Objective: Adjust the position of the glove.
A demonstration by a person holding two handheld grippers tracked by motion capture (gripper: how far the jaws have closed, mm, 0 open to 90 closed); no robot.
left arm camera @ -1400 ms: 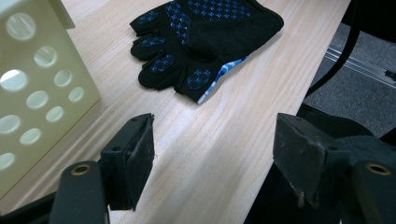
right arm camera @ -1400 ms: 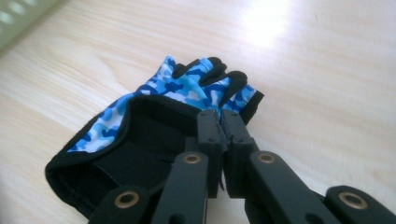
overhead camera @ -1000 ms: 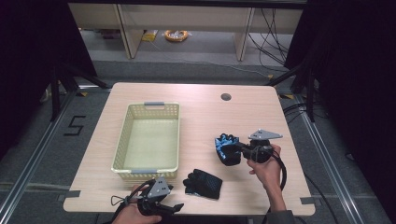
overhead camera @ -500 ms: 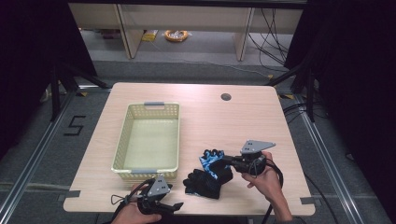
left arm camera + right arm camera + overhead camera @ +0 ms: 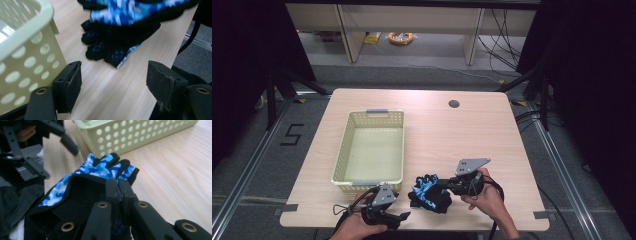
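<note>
Step in hand, as I judge it: pairing the gloves. The right gripper carries the blue camouflage glove over the black glove lying on the table.

Right gripper: jaws pressed together on the cuff edge of the blue camouflage glove. In the right gripper view the cuff opening gapes just left of the jaws, and the glove's fingers point away toward the basket.

Left gripper: rests at the near table edge, just in front of the basket's near right corner. Jaws stand wide apart, nothing between them. In the left gripper view bare table lies between the jaws; the black glove sits beyond their tips, apart from them.

Position relative to the basket: both gloves lie off its near right corner, outside it, close to the near table edge. The blue camouflage glove overlaps the black glove from above; whether it rests on it or hangs just clear, I cannot tell. Basket looks empty.

Next move, as I judge it: lower and release the blue camouflage glove squarely on the black glove, or bring the left gripper forward to pinch the black glove so both can go to the basket. The left gripper needs only a short advance along the table.
</note>
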